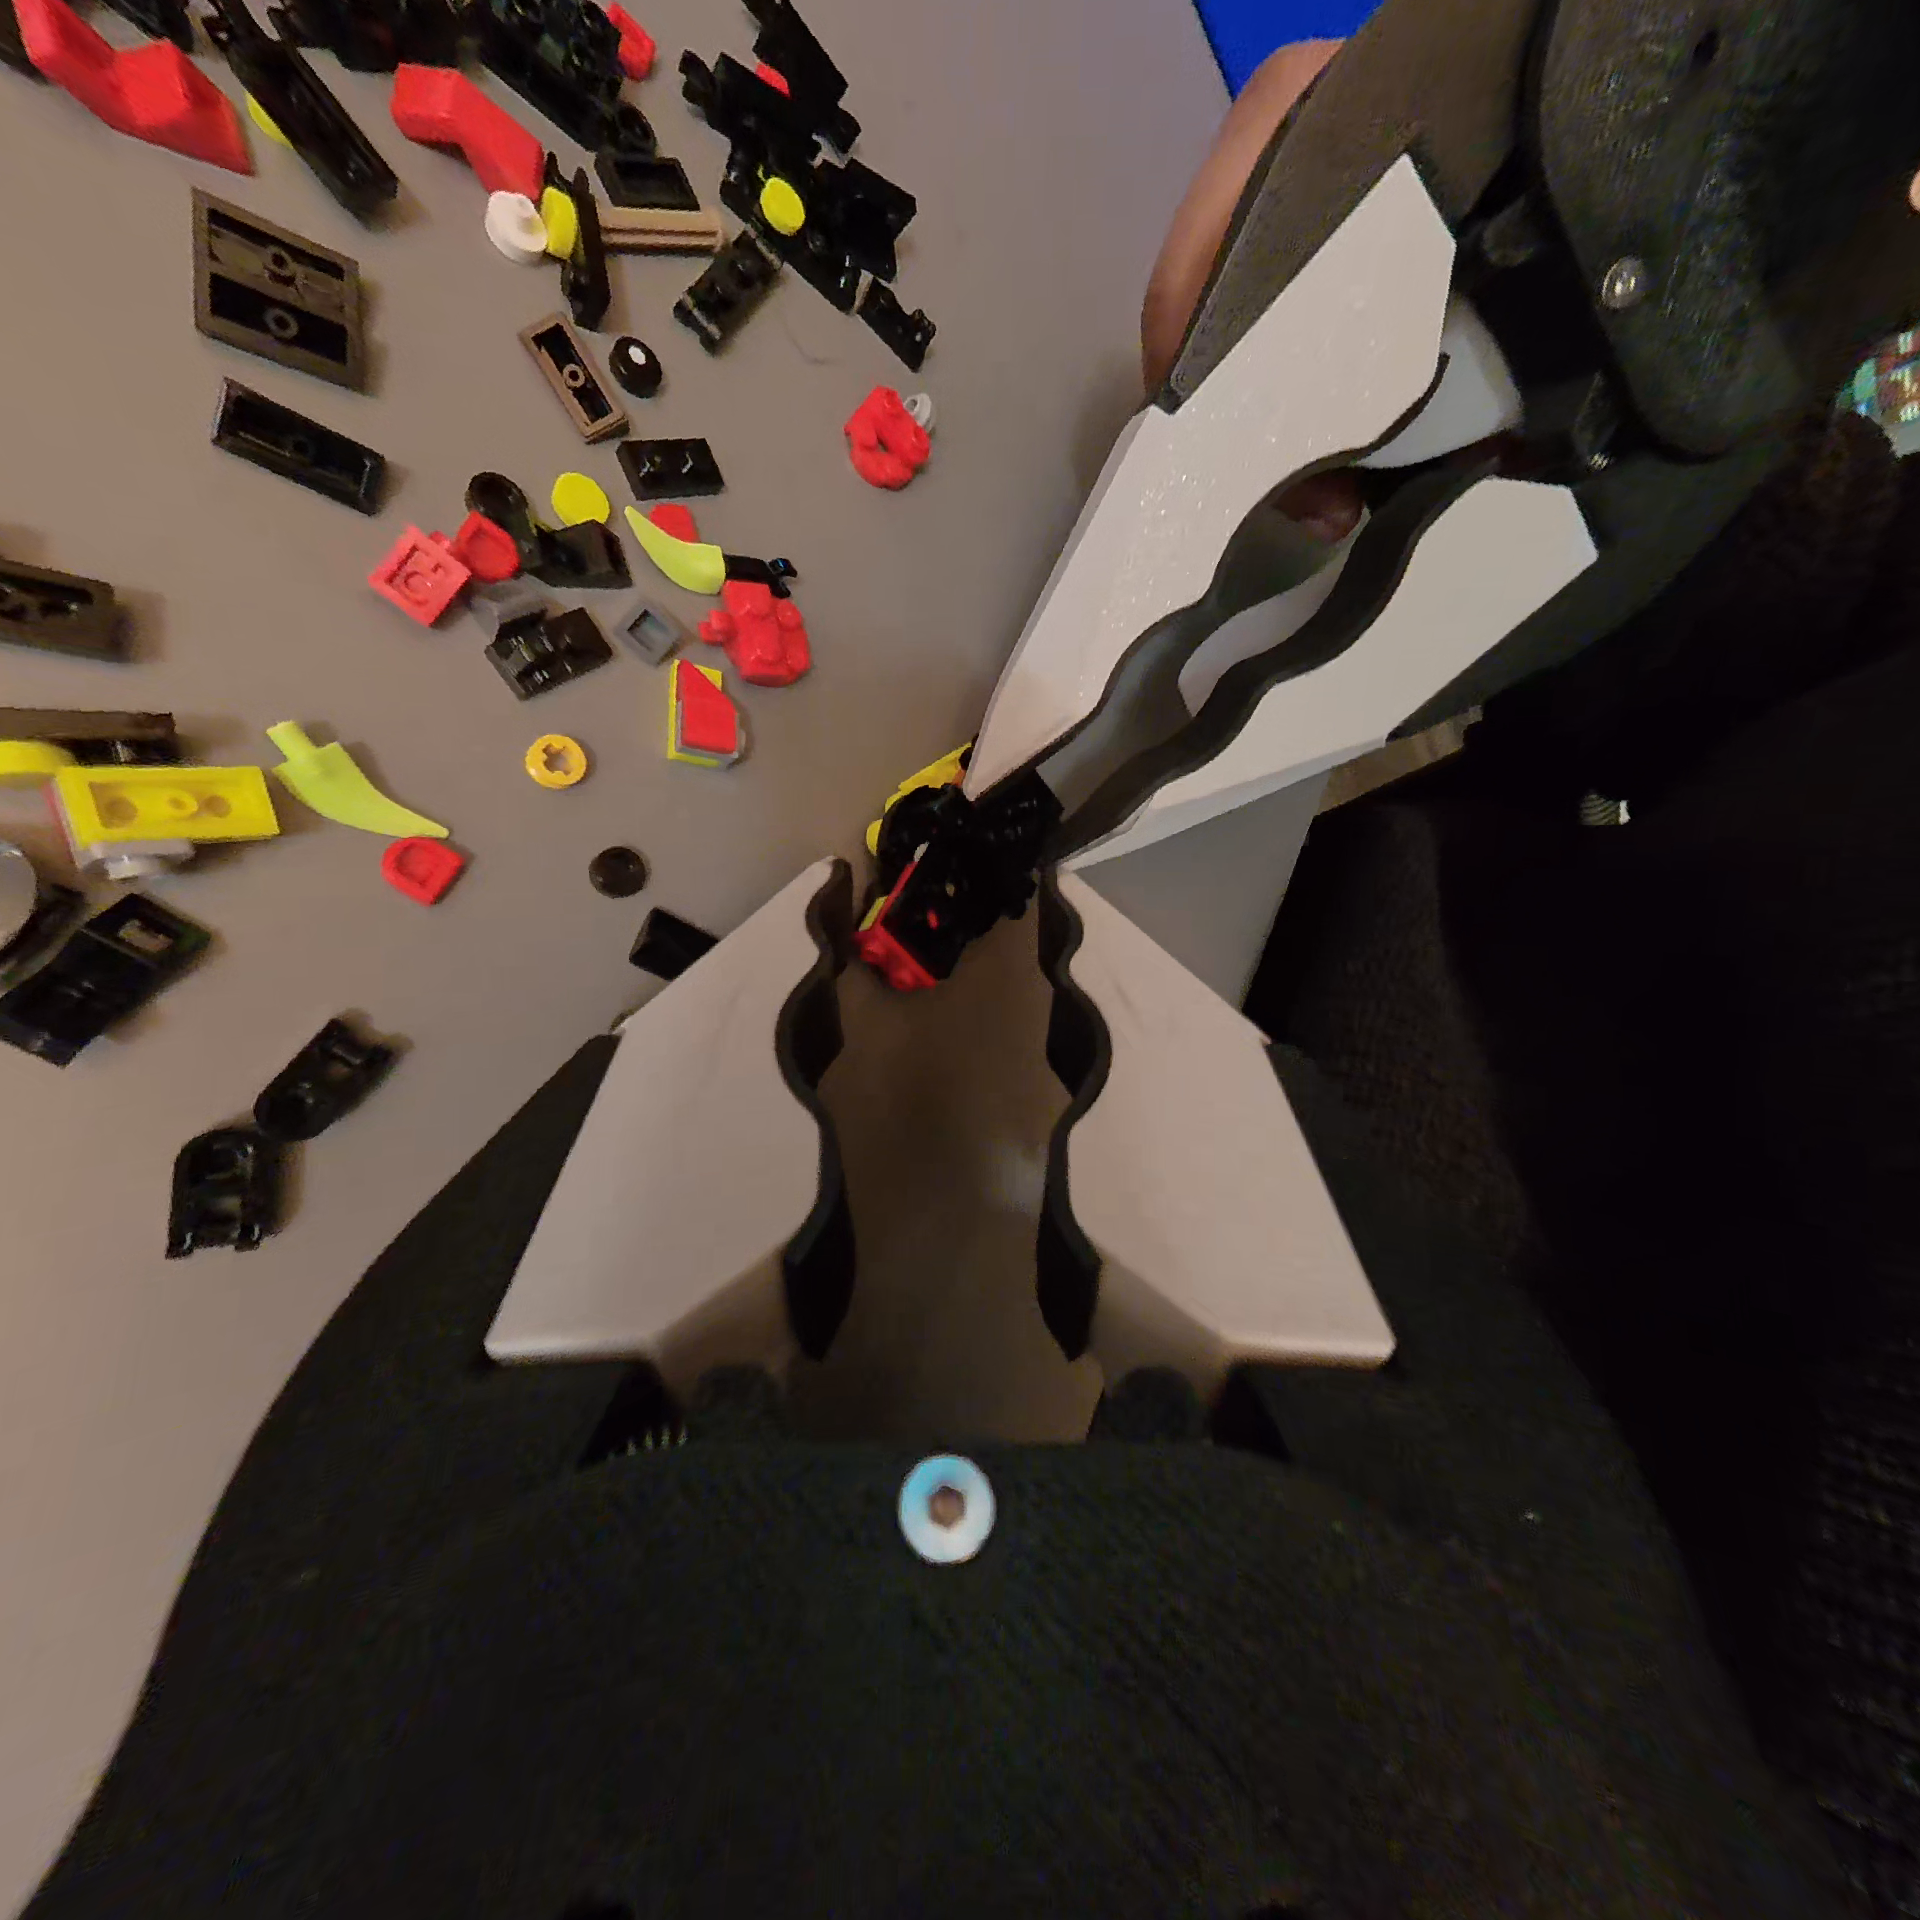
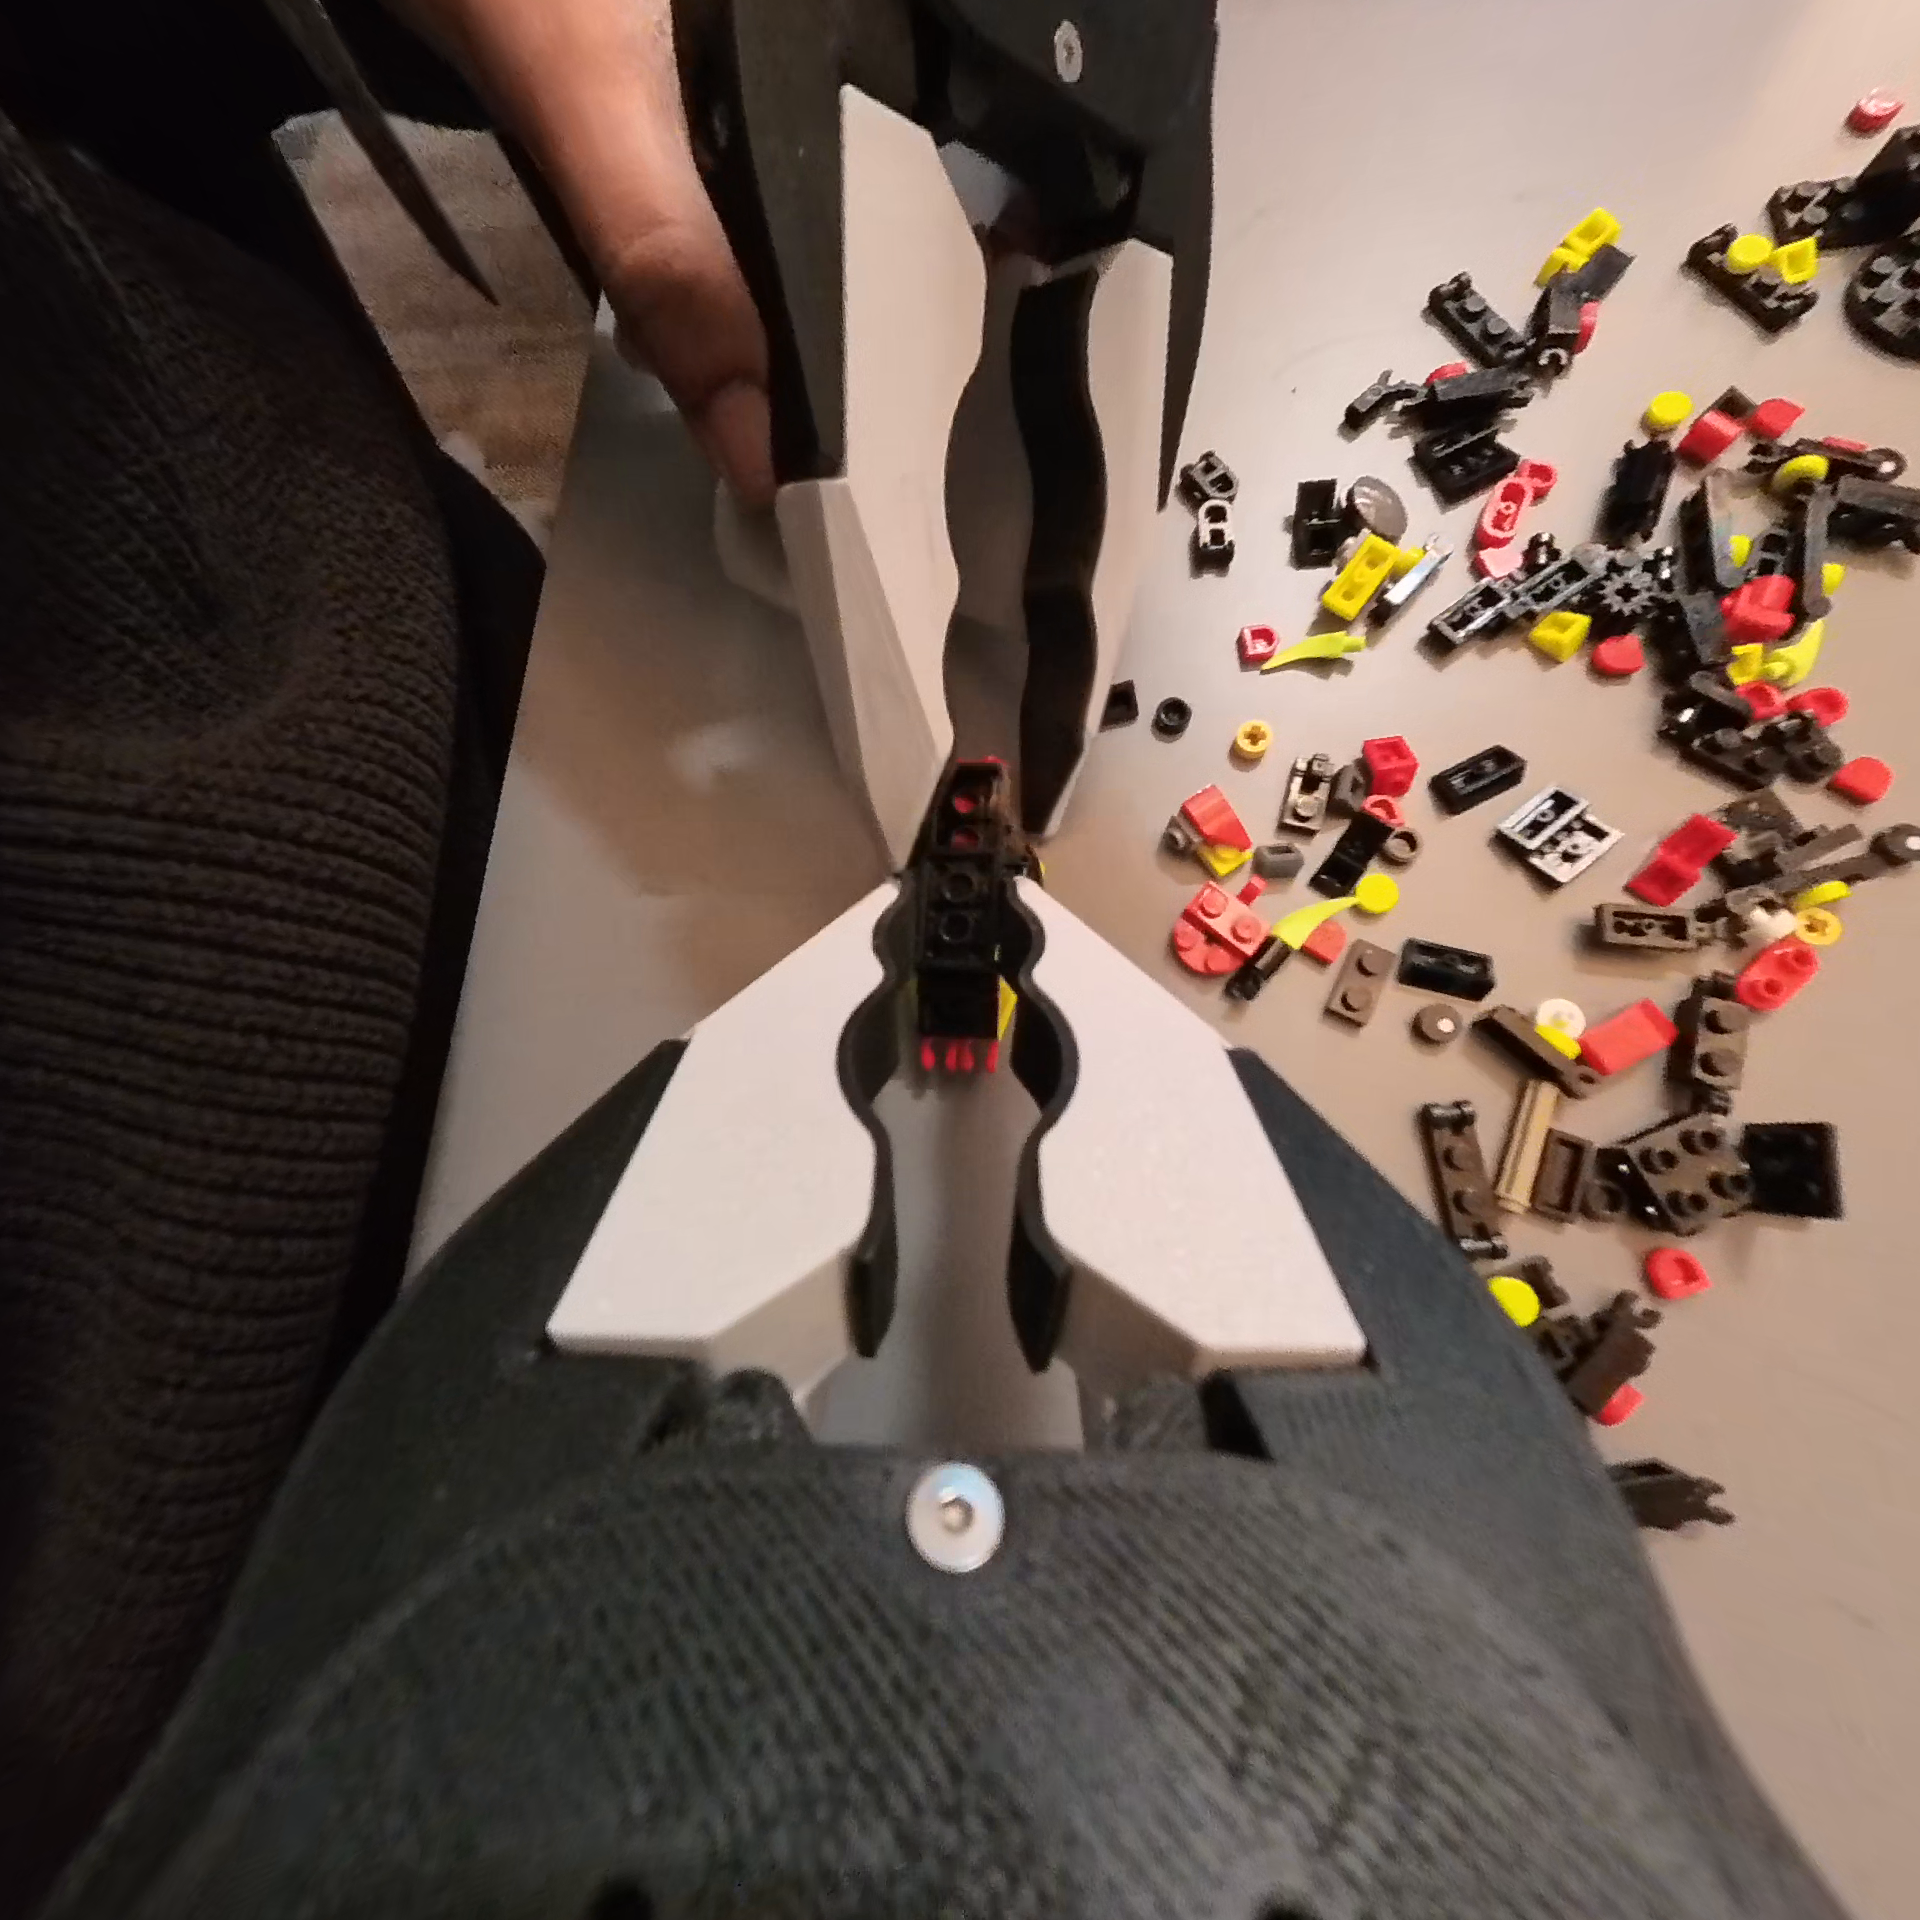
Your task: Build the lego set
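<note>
Right jaws (image 2: pixel 958 914) clamp brick model (image 2: pixel 961 925); left jaws (image 1: pixel 940 894) apart around its end, not pressing; loose bricks (image 1: pixel 540 582) beside.

The place looks like a hobby or work table indoors; if it is in a home or in a lab, I cannot tell. The grey tabletop (image 1: pixel 1039 260) is plain and smooth, and many small toy building bricks (image 2: pixel 1558 831) in black, red and yellow lie loose on it. At the table edge sits a person in a dark knitted garment (image 2: pixel 208 831). The light is warm and artificial.
</note>
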`<state>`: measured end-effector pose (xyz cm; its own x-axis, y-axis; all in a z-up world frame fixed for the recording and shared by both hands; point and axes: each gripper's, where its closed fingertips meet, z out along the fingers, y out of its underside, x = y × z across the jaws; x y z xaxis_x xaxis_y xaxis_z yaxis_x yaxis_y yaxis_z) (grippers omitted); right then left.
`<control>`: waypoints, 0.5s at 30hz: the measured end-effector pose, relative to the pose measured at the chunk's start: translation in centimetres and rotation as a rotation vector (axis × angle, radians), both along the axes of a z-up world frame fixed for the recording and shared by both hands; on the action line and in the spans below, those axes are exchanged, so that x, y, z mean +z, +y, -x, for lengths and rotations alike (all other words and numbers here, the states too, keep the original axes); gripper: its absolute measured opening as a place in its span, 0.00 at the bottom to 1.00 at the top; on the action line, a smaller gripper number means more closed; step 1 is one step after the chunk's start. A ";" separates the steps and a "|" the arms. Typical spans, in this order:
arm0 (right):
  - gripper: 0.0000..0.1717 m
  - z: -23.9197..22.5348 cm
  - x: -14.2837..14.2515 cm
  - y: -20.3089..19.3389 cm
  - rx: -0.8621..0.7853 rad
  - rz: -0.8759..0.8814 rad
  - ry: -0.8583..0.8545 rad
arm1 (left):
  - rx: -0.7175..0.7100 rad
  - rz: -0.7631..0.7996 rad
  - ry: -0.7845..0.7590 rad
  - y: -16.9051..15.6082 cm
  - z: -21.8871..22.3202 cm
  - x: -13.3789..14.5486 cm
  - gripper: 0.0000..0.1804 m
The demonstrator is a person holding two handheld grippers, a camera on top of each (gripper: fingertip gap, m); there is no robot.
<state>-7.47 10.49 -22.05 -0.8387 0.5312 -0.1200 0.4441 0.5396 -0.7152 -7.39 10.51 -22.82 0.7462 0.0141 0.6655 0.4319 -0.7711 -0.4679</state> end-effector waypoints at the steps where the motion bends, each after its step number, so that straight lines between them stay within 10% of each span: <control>1: 0.08 0.0 0.0 0.0 0.002 -0.003 -0.001 | 0.010 0.003 -0.003 0.1 0.0 0.0 0.19; 15: 0.08 0.0 0.1 0.0 0.003 0.020 0.024 | 0.056 0.025 -0.091 0.2 -0.2 0.1 0.16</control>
